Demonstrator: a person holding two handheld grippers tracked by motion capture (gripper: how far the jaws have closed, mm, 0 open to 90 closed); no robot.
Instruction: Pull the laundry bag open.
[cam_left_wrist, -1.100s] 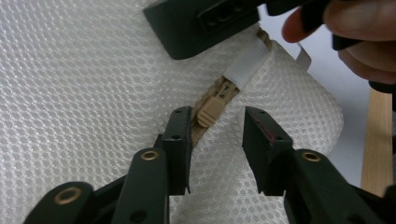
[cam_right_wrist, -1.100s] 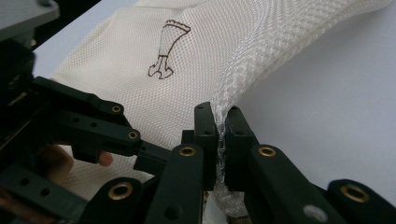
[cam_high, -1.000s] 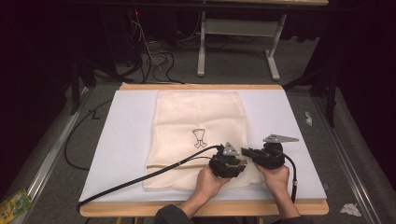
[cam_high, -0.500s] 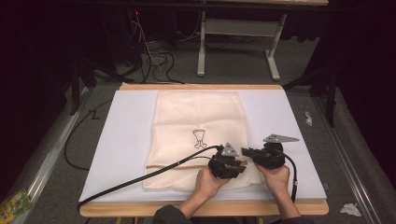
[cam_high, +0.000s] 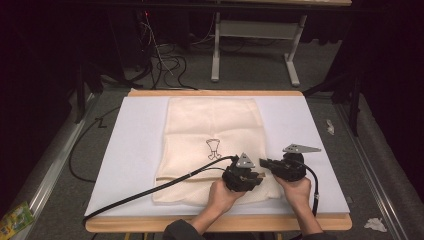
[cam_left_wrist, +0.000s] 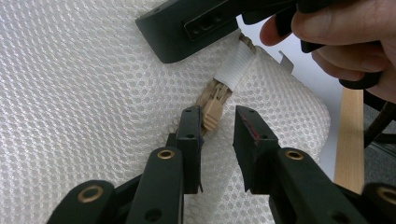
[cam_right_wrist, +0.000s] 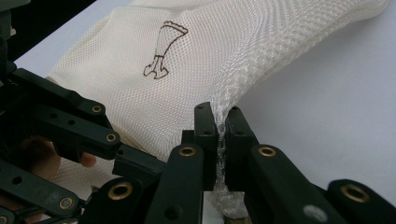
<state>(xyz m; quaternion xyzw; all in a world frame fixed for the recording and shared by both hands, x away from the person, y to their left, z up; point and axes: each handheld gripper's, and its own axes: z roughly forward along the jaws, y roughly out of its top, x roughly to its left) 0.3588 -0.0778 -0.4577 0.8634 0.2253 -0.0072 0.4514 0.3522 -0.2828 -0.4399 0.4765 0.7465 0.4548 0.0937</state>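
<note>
A cream mesh bag (cam_high: 210, 125) with a small dark print (cam_high: 213, 148) lies flat on the white mat. At its near right corner the two grippers meet. My left gripper (cam_left_wrist: 218, 119) has just been closing its jaws. The tan zipper pull (cam_left_wrist: 213, 113) sits between them, against the left pad, with a gap to the right pad. A white fabric tab (cam_left_wrist: 236, 65) covers the zipper's end. My right gripper (cam_right_wrist: 220, 114) is shut on a pinched fold of the bag's mesh (cam_right_wrist: 224, 98) and lifts that edge slightly. In the high view the left gripper (cam_high: 259, 176) points right and the right gripper (cam_high: 262, 163) points left.
The white mat (cam_high: 130, 145) covers a wooden table (cam_high: 215, 223). A black cable (cam_high: 150, 190) trails from the left gripper across the mat to the front left. Floor cables (cam_high: 165, 60) and a table frame (cam_high: 255, 30) lie beyond the far edge. Crumpled paper (cam_high: 375, 224) lies on the floor at right.
</note>
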